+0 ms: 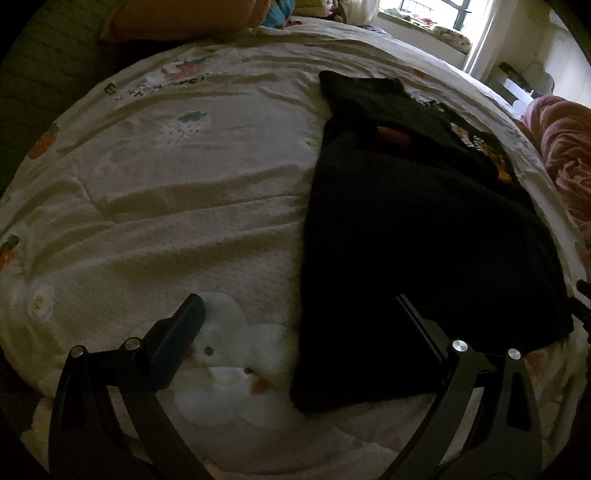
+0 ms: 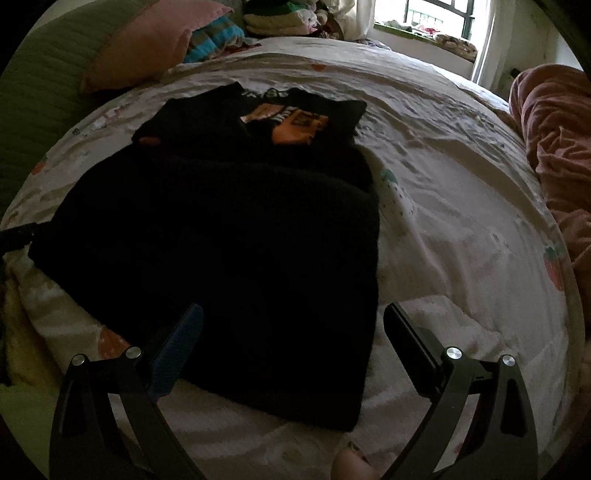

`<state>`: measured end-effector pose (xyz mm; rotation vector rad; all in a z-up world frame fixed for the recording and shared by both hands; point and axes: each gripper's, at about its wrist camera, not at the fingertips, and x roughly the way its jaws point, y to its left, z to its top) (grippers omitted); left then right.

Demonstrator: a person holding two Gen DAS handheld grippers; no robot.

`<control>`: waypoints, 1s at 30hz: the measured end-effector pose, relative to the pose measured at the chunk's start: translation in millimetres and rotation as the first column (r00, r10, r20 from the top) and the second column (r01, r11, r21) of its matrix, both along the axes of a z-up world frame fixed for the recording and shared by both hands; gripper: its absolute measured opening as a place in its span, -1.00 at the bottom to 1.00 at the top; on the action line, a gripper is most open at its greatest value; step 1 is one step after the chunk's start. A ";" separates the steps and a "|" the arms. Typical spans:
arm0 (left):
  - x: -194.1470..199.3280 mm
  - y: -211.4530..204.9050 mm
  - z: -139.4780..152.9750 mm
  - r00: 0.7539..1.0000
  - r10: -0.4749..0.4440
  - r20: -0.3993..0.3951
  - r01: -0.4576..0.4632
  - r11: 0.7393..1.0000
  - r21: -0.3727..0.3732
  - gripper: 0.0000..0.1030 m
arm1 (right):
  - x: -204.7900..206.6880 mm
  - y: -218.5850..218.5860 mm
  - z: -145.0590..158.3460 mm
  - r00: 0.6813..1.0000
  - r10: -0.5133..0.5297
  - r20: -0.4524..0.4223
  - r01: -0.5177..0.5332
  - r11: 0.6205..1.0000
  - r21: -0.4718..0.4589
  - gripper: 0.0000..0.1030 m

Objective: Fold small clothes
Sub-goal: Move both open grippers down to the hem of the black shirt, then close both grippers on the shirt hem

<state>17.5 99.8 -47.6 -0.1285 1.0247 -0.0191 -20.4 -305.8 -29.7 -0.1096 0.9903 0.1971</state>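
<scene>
- Both pairs of jaws are standing spread wide, gripping nothing: the left gripper (image 1: pixel 299 314) is hovering low over the near left edge of the black garment (image 1: pixel 424 240), its right finger lying over the dark cloth and its left finger over bare bedding.
- Right gripper (image 2: pixel 293 321) is hovering over the garment's near right corner, its left finger over the cloth and its right finger over the white bedspread (image 2: pixel 461 221).
- Black garment (image 2: pixel 229 258) is lying flat on the bedspread (image 1: pixel 166 221), stretching away from both cameras; its near part is looking folded over, and an orange printed graphic (image 2: pixel 295 125) is showing at the far end.
- Pink pillow (image 2: pixel 147 44) and a stack of folded clothes (image 2: pixel 277 18) are sitting at the far edge of the bed.
- Pink blanket (image 2: pixel 554 166) is bunching along the bed's right side, well apart from the garment.
- Window (image 2: pixel 436 14) is lighting the background.
</scene>
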 end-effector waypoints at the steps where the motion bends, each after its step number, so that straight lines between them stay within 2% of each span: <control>1: -0.6 0.4 0.2 1.000 -0.005 0.002 0.005 1.000 -0.006 0.59 | -0.6 -1.7 -0.8 1.000 -0.003 -0.006 0.003 1.000 0.006 0.89; 2: -3.0 -0.2 0.4 1.000 -0.010 0.002 0.010 1.000 -0.014 0.40 | -1.3 -4.7 -2.4 1.000 -0.008 -0.017 0.008 1.000 0.013 0.89; 3: -3.9 -0.5 0.3 1.000 -0.014 -0.001 0.014 1.000 -0.018 0.33 | -2.1 -8.2 -4.2 0.999 -0.014 -0.029 0.015 1.000 0.016 0.89; 4: -4.5 -0.8 -0.1 1.000 -0.021 -0.003 0.021 0.999 -0.026 0.18 | -2.9 -11.0 -5.3 0.999 -0.020 -0.035 0.020 1.000 0.016 0.89; 5: -6.2 -1.4 -0.6 0.999 -0.032 -0.008 0.032 0.998 -0.045 -0.06 | -4.4 -14.1 -6.8 0.999 -0.025 -0.043 0.026 1.000 0.016 0.89; 7: -10.2 -2.5 -3.9 0.998 -0.058 -0.024 0.056 0.994 -0.097 -0.16 | -7.0 -21.0 -10.5 0.998 -0.030 -0.062 0.032 0.999 0.030 0.89; 10: -13.6 -2.7 -10.2 0.997 -0.065 -0.037 0.060 0.992 -0.112 -0.16 | -11.3 -29.3 -15.8 0.995 -0.026 -0.095 0.034 0.996 0.084 0.86; 11: -13.6 -0.5 -11.5 0.997 -0.061 -0.040 0.055 0.990 -0.130 -0.14 | -12.8 -30.9 -17.2 0.994 -0.021 -0.107 0.032 0.994 0.104 0.76; 12: -14.1 -0.2 -11.9 0.997 -0.059 -0.043 0.053 0.989 -0.137 -0.14 | -13.9 -32.1 -19.5 0.993 -0.010 -0.120 0.026 0.992 0.127 0.42; 13: -14.2 -0.2 -11.9 0.997 -0.059 -0.044 0.052 0.989 -0.140 -0.13 | -13.9 -32.1 -20.6 0.991 -0.003 -0.130 0.021 0.990 0.137 0.20; 15: -14.5 -4.1 -12.3 0.997 -0.063 -0.045 0.057 0.991 -0.124 -0.11 | -14.5 -31.5 -23.0 0.991 0.002 -0.134 0.015 0.991 0.130 0.09; 17: -13.9 -3.8 -13.0 0.997 -0.063 -0.046 0.057 0.992 -0.117 -0.11 | -15.3 -31.0 -22.7 0.991 0.004 -0.131 0.013 0.992 0.126 -0.20; 18: -13.5 -3.2 -13.0 0.997 -0.058 -0.047 0.052 0.992 -0.116 -0.15 | -15.8 -31.6 -21.4 0.993 0.002 -0.122 0.011 0.994 0.111 -0.44; 19: -13.1 -2.2 -12.5 0.998 -0.047 -0.047 0.042 0.993 -0.110 -0.39 | -16.4 -32.7 -20.0 0.993 0.001 -0.115 0.011 0.995 0.104 -0.64; 20: -12.7 -1.0 -11.6 0.998 -0.038 -0.045 0.033 0.994 -0.108 -0.70 | -17.0 -34.2 -18.5 0.994 0.001 -0.111 0.011 0.994 0.109 -0.70; 22: -13.9 4.2 -7.1 0.999 -0.028 -0.033 0.023 0.989 -0.147 -0.88 | -17.4 -38.2 -14.0 0.995 0.001 -0.101 0.012 0.992 0.124 -0.81; 26: -20.0 9.1 7.9 0.999 -0.034 0.006 0.034 0.982 -0.184 -0.93 | -21.3 -42.5 2.7 0.997 0.035 -0.067 -0.024 0.987 0.156 -0.84; 30: -30.7 6.8 22.9 0.998 -0.057 0.041 0.063 0.984 -0.168 -0.94 | -28.6 -47.4 18.0 0.997 0.058 -0.045 -0.050 0.987 0.153 -0.84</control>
